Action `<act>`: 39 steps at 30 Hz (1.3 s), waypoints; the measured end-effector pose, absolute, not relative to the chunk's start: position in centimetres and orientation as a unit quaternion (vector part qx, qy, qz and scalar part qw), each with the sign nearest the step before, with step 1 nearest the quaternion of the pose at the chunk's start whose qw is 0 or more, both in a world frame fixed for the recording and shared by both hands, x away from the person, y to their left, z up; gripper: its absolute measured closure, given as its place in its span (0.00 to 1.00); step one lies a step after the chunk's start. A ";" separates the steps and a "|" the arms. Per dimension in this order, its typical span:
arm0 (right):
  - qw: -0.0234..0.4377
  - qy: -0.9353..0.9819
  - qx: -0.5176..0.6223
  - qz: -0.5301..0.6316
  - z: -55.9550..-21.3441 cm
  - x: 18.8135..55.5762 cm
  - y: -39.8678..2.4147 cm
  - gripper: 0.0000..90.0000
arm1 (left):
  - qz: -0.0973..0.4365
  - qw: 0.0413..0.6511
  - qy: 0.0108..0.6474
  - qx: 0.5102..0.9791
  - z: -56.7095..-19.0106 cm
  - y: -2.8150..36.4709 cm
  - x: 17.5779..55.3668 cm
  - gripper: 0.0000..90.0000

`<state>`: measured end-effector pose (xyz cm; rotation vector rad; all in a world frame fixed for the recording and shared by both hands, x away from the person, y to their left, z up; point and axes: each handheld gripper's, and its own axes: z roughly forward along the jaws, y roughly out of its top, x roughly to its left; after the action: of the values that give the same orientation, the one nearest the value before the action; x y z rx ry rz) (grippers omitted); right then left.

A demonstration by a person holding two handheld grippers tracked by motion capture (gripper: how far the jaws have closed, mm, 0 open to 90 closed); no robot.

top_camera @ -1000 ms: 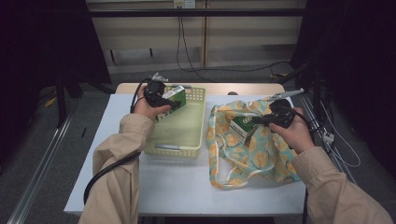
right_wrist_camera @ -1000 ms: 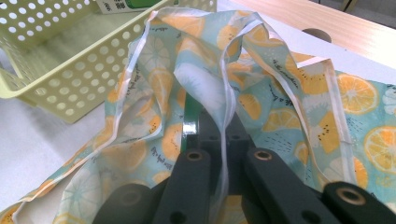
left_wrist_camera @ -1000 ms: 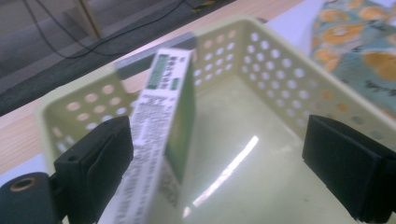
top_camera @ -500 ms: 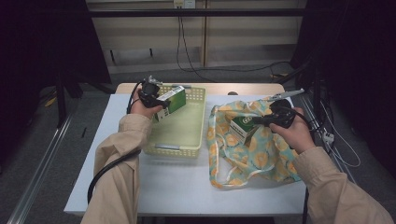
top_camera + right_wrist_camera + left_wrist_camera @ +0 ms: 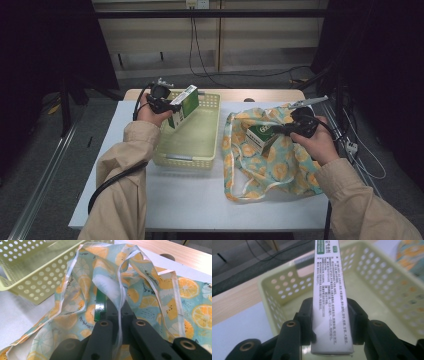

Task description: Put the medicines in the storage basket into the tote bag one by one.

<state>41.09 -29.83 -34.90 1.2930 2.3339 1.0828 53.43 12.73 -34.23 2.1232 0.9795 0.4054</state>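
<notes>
Dense small Chinese print in black down the white side of the box [image 5: 331, 297] held over the yellow basket [image 5: 387, 285], too fine to read; a small green label near its top, also illegible.

green-white box [image 5: 183, 106] | tilted, lifted over basket [image 5: 210, 145] | second box [image 5: 260, 137] in fruit-print bag [image 5: 280, 165]

The basket [image 5: 192, 145] sits left of the bag [image 5: 272, 165] on the table [image 5: 200, 200], with a box [image 5: 184, 106] above the basket
</notes>
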 end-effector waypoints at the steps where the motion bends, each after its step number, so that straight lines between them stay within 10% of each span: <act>1: 0.131 0.803 0.446 0.373 -34.9 41.1 -29.9 1.00 | 0.155 0.381 0.378 0.830 -33.8 12.7 53.1 0.70; 15: 0.143 0.798 0.452 0.372 -33.9 41.1 -30.7 1.00 | 0.068 0.455 0.229 0.858 -29.5 6.5 45.4 0.70; 39: 0.144 0.801 0.443 0.375 -33.3 40.9 -29.9 1.00 | -0.013 0.424 0.127 0.897 -34.6 -2.1 41.3 0.70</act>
<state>40.92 -29.87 -33.31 1.2769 2.3103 1.0820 41.26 -2.08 -34.61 2.2436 0.3166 -0.0334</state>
